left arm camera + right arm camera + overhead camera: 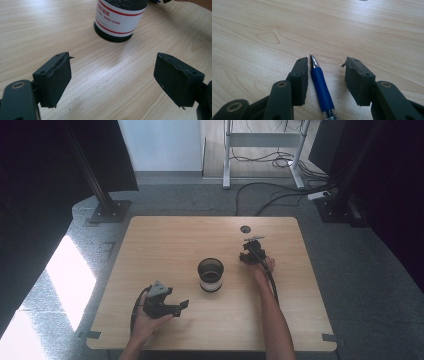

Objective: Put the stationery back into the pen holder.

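A blue pen [321, 90] with a silver tip lies flat on the wooden table [165, 245], between the jaws of my right gripper [327, 65]. The left pad sits close beside the pen's grip, the right pad stands apart from it, and neither presses on it. In the high view my right gripper [248, 256] is at the table's right, beyond a black mesh pencil stand [210, 275]. My left gripper [113, 62] is open with bare wood between its pads, and it faces the stand [120, 17], which carries a white label with red lines. In the high view it [182, 306] rests near the front left.
A round cable hole [245, 228] sits near the table's far edge. Black frame posts [102, 195] stand on the floor beyond the table's corners, and cables [280, 195] trail over the carpet behind it.
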`<state>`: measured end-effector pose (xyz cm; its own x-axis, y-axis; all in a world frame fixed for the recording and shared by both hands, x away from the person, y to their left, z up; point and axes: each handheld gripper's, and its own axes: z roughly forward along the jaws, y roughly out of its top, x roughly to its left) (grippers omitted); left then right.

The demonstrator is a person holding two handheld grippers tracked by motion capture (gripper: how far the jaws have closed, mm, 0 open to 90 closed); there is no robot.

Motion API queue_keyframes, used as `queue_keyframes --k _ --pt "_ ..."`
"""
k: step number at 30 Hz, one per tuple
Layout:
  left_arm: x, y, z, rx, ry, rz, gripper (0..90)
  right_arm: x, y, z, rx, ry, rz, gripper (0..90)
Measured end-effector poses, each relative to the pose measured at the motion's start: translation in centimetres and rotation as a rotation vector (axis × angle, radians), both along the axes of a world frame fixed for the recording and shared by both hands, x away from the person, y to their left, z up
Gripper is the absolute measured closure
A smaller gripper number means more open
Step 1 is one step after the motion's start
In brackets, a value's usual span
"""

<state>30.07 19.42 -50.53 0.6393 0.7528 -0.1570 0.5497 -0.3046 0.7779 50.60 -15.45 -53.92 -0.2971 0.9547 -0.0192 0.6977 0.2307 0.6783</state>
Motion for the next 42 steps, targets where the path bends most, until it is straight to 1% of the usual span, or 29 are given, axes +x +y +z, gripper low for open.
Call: queue_keyframes --k 3,6,8,10,12,14,15,17,18,19,20,21,22,24,25,27,28,31,34,39,42 --pt "0.0 -0.1 0.0 0.002 -0.001 0.002 14.8 -0.1 -0.2 -0.1 0.030 0.006 0.009 60.9" --pt "0.0 -0.1 -0.1 0.004 0.000 0.000 14.8 -0.1 -0.4 0.0 0.034 0.008 0.004 68.1" --pt "-0.1 -0.2 -0.1 0.005 -0.001 -0.001 14.9 -0.1 -0.6 0.1 0.041 0.017 0.007 74.9" --pt "0.0 -0.2 -0.1 0.007 0.000 -0.002 14.9 0.0 -0.8 0.1 0.054 0.020 0.009 77.9" --pt "0.0 -0.2 -0.2 0.007 0.003 0.000 14.9 0.0 -0.9 0.1 0.059 0.027 0.011 78.4" --pt "0.0 -0.2 -0.3 0.007 0.004 0.003 15.0 -0.1 -1.1 0.2 0.047 0.026 0.013 78.5" --pt "0.1 -0.1 -0.2 0.004 0.002 0.004 15.0 -0.2 -1.3 0.4 0.055 0.016 0.012 78.5" --pt "0.1 -0.1 -0.3 0.002 0.002 0.008 15.1 -0.7 -1.7 1.3 0.095 -0.017 0.013 78.6" --pt "0.1 -0.1 -0.3 0.003 0.001 0.009 15.1 -1.2 -2.0 2.3 0.110 -0.053 0.023 78.6" --pt "0.1 -0.1 -0.3 0.004 0.002 0.011 15.1 -1.2 -2.0 2.3 0.110 -0.053 0.023 78.6" --pt "0.1 -0.1 -0.3 0.006 0.000 0.010 15.1 -1.7 -2.1 3.0 0.116 -0.081 0.031 78.6" --pt "0.1 0.0 -0.2 0.005 -0.001 0.012 15.1 -2.6 -2.4 4.2 0.137 -0.139 0.036 78.6" --pt "0.1 0.0 -0.2 0.005 -0.002 0.015 15.1 -2.6 -2.4 4.2 0.137 -0.139 0.036 78.6" --pt "0.0 0.0 -0.1 0.001 -0.006 0.019 15.2 -3.6 -2.8 5.0 0.168 -0.189 0.038 78.6" --pt "0.0 0.0 -0.1 0.001 -0.009 0.020 15.2 -4.1 -3.0 5.3 0.181 -0.204 0.038 78.7" --pt "0.0 -0.1 -0.1 0.003 -0.009 0.017 15.2 -4.8 -3.4 5.6 0.197 -0.220 0.043 78.7" --pt "-0.1 -0.1 -0.1 0.006 -0.009 0.016 15.2 -5.2 -3.6 5.8 0.211 -0.241 0.042 78.7" --pt "-0.1 -0.3 -0.2 0.010 -0.008 0.014 15.2 -6.2 -4.2 6.2 0.235 -0.275 0.042 78.7" --pt "0.0 -0.3 -0.3 0.012 -0.006 0.012 15.2 -6.7 -4.4 6.5 0.264 -0.307 0.038 78.7" --pt "0.0 -0.2 -0.4 0.010 -0.004 0.017 15.2 -7.3 -4.4 7.2 0.280 -0.339 0.048 78.7" --pt "0.0 -0.1 -0.3 0.009 -0.006 0.017 15.2 -7.8 -4.3 7.7 0.303 -0.362 0.055 78.7"
